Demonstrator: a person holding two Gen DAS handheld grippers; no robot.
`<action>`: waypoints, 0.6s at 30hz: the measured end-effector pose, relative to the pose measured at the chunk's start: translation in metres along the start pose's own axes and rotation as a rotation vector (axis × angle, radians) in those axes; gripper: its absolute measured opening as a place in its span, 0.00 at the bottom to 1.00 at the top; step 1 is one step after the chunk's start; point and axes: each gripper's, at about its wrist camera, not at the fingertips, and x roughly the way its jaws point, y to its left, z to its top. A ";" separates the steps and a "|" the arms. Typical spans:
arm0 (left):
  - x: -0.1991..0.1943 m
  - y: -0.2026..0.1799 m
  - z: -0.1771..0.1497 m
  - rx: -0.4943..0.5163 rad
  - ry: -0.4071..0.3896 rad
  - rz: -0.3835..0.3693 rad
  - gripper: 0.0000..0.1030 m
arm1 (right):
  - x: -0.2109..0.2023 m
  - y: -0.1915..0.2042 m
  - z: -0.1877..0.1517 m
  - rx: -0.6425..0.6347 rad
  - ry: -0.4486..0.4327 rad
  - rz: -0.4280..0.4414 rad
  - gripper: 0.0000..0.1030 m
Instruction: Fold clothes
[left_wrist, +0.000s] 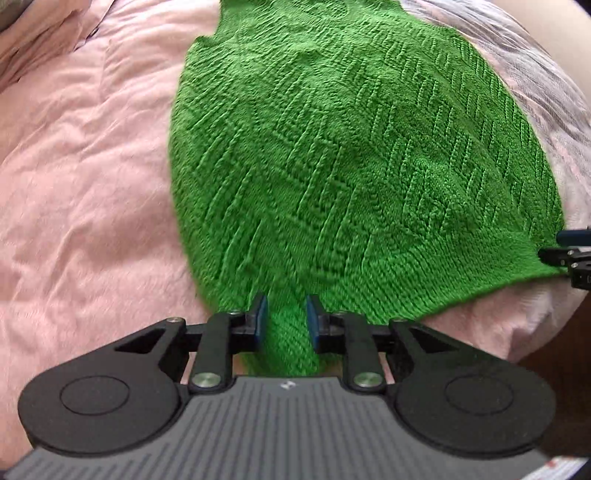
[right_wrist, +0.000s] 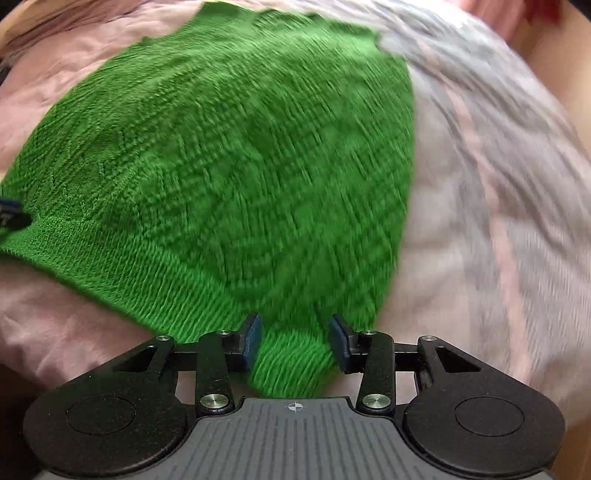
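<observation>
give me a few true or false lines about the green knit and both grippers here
1. The green sweater lies on pink bedding. True.
2. Knit fabric sits between the left gripper fingers. True.
3. The right gripper has nothing between its fingers. False: a bunch of the sweater's hem is there.
4. The sweater is red. False: it is bright green.
5. The sweater is plain and smooth. False: it has a zigzag knit pattern.

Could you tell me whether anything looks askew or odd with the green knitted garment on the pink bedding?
Nothing looks damaged. The green knitted garment lies mostly flat on the pink bedding; only its near hem bunches between the left gripper and right gripper.
</observation>
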 end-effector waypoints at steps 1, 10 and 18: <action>-0.006 0.003 0.003 -0.013 0.014 -0.005 0.20 | -0.002 -0.001 0.004 0.019 0.022 -0.001 0.37; -0.132 0.031 0.036 0.021 -0.152 0.018 0.39 | -0.100 0.008 0.052 0.279 -0.048 0.099 0.37; -0.236 0.045 0.051 0.118 -0.269 -0.001 0.62 | -0.210 0.052 0.061 0.358 -0.203 0.124 0.49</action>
